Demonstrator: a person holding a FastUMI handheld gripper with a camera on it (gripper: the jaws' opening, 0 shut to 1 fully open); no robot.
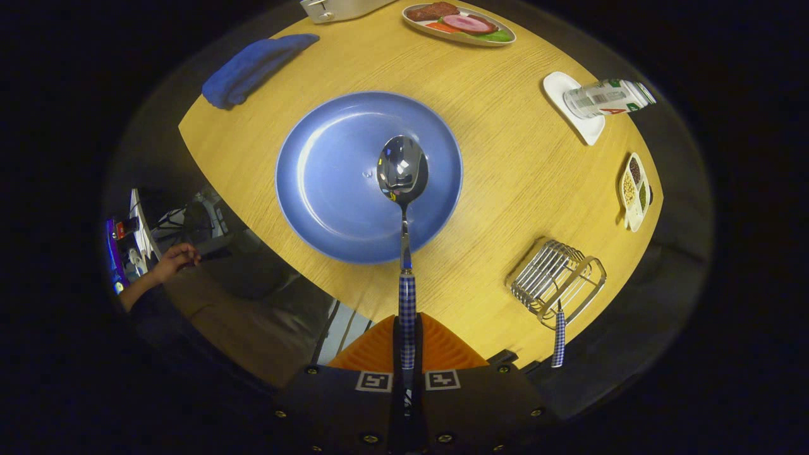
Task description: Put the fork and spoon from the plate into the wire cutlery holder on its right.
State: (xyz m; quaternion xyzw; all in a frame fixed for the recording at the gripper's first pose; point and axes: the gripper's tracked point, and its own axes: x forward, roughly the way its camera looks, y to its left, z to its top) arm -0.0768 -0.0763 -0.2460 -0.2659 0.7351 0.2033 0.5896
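Observation:
My gripper (407, 344) is shut on the checked handle of a steel spoon (402, 170), which sticks straight out ahead of the fingers. Its bowl hangs above the right half of a bare blue plate (328, 183) on the round wooden table (505, 164). The wire cutlery holder (556, 278) stands to the right of the plate, near the table's edge. A checked handle (559, 338), the same pattern as the spoon's, sticks up out of the holder; its working end is hidden inside the wires.
A folded blue cloth (253, 66) lies beyond the plate to the left. At the far side sit a toaster (335, 7) and a dish of food (458, 24). On the right are a carton (607, 98) on a white coaster and a small divided dish (635, 189). A person's hand (174, 260) shows low left.

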